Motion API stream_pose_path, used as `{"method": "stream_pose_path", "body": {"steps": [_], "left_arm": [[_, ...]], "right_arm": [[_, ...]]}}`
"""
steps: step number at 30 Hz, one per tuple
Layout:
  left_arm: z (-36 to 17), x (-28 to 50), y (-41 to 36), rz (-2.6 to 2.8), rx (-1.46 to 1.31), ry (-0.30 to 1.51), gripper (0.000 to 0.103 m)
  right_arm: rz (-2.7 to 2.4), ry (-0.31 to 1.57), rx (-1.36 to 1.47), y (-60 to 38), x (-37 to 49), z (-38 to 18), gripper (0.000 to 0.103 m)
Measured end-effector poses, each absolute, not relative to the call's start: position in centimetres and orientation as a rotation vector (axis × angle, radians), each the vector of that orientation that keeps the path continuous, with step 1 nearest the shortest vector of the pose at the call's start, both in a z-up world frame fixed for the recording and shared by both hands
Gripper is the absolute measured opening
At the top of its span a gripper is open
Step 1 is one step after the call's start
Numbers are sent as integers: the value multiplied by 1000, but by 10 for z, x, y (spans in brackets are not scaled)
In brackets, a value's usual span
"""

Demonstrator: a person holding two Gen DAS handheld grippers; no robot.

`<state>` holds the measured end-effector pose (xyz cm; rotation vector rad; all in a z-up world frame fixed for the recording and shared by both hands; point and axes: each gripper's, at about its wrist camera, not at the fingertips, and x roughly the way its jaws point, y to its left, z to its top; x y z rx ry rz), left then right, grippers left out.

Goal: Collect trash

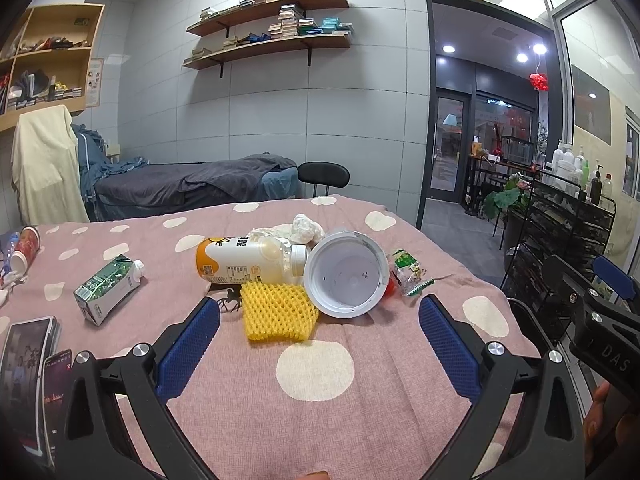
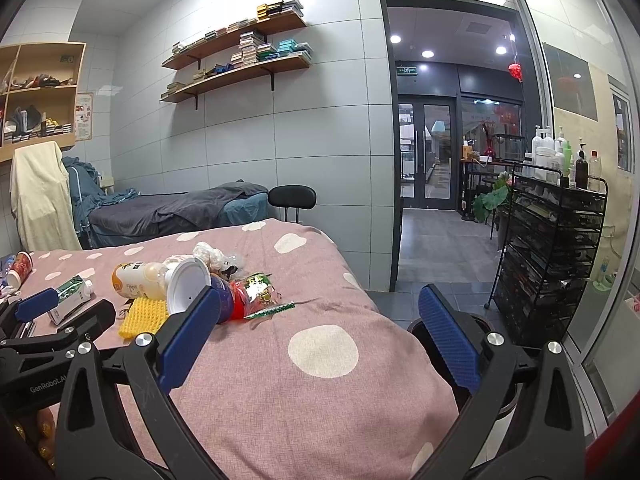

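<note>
Trash lies in a heap on the pink spotted tablecloth (image 1: 312, 368): a yellow foam net (image 1: 278, 312), a white cup on its side (image 1: 346, 274), an orange-and-white bottle (image 1: 244, 260), crumpled white paper (image 1: 306, 229) and a green wrapper (image 1: 408, 270). A green carton (image 1: 108, 288) lies apart at the left. My left gripper (image 1: 318, 344) is open and empty, just short of the foam net. My right gripper (image 2: 318, 344) is open and empty over the table's right edge, with the heap (image 2: 188, 290) to its left.
Two phones (image 1: 32, 372) lie at the near left, and a red cup (image 1: 25, 248) lies at the far left. A dark bin (image 2: 472, 328) stands on the floor by the table's right edge. A black wire rack (image 2: 552, 256) stands at the right.
</note>
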<state>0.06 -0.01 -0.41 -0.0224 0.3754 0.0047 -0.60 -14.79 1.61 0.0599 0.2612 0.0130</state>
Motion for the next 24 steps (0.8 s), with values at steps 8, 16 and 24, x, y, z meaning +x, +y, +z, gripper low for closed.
{"method": "stream_pose_path", "body": {"steps": [8,16,24], "left_arm": [[-8,2,1,6,-27,385,97],[-10,4,2,6,-30,390,97],[-9,4,2,6,-31,390,97]], "right_arm": [[13,263,58,-147,-5,13,98],[12,265,57,-147,-4,13,98],[14,270,56,-149,0,4,98]]}}
